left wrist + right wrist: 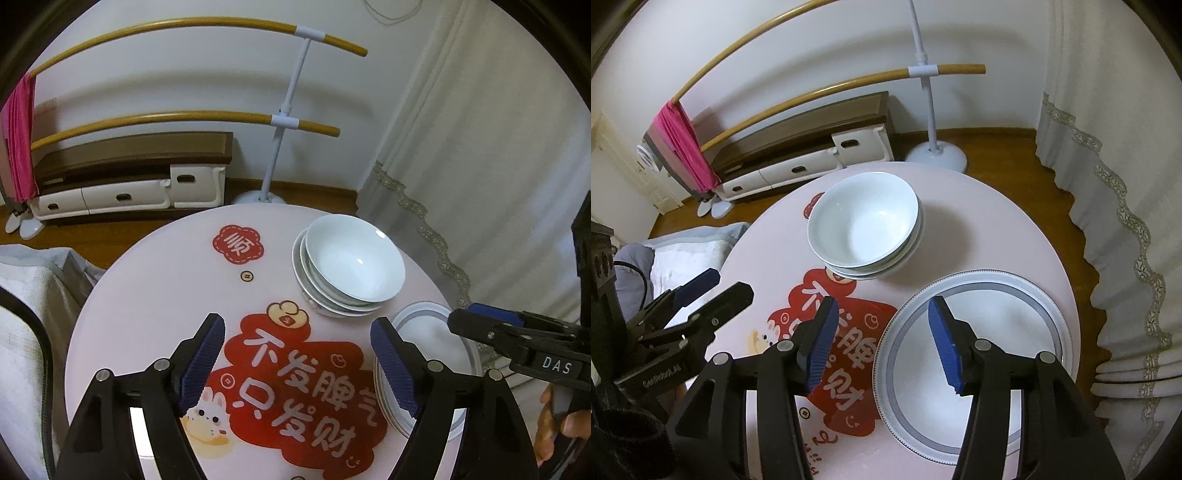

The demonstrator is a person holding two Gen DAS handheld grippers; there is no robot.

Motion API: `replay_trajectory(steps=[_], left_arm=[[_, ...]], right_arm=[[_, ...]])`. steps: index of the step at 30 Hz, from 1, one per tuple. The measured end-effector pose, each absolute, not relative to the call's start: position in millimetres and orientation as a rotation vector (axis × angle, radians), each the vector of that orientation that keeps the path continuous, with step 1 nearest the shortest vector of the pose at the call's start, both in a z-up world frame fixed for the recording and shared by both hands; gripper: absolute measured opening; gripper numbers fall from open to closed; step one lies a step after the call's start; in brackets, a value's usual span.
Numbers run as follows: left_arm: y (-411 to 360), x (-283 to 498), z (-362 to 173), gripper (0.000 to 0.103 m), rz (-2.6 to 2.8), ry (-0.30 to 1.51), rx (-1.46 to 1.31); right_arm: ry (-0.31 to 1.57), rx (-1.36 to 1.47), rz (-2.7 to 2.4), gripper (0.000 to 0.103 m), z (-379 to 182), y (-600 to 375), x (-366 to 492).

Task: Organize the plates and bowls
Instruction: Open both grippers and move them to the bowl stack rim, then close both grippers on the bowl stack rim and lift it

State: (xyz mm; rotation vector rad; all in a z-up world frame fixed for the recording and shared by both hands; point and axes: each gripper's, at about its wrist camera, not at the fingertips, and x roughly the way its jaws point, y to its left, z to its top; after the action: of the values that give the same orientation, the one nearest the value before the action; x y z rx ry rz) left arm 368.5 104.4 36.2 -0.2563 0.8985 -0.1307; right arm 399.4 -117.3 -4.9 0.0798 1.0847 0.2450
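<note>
A stack of white bowls [351, 266] stands at the far right of the round pink table [147, 302]; it also shows in the right wrist view [866, 230]. A stack of white plates with a grey patterned rim [979, 354] lies near the right edge, and shows in the left wrist view [424, 332]. My left gripper [297, 362] is open and empty over the red print, left of the plates. My right gripper [882, 343] is open and empty, its right finger over the top plate, its left finger over the table. The right gripper also shows in the left wrist view [491, 328].
A red cartoon print [295, 376] covers the table's middle. A drying rack [284, 114] with a pink towel [18, 140] and a low cabinet [129, 177] stand behind. A white curtain [1108, 184] hangs right of the table. A grey cushion [683, 254] lies at left.
</note>
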Motion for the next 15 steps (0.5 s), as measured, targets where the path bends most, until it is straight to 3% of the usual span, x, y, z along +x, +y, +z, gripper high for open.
replay_trajectory(steps=[15], left_arm=[[98.3, 434.4, 10.7, 0.078, -0.129, 0.929, -0.183]], right_arm=[[1.137, 0.166, 0.148, 0.052, -27.0, -121.7, 435.0]])
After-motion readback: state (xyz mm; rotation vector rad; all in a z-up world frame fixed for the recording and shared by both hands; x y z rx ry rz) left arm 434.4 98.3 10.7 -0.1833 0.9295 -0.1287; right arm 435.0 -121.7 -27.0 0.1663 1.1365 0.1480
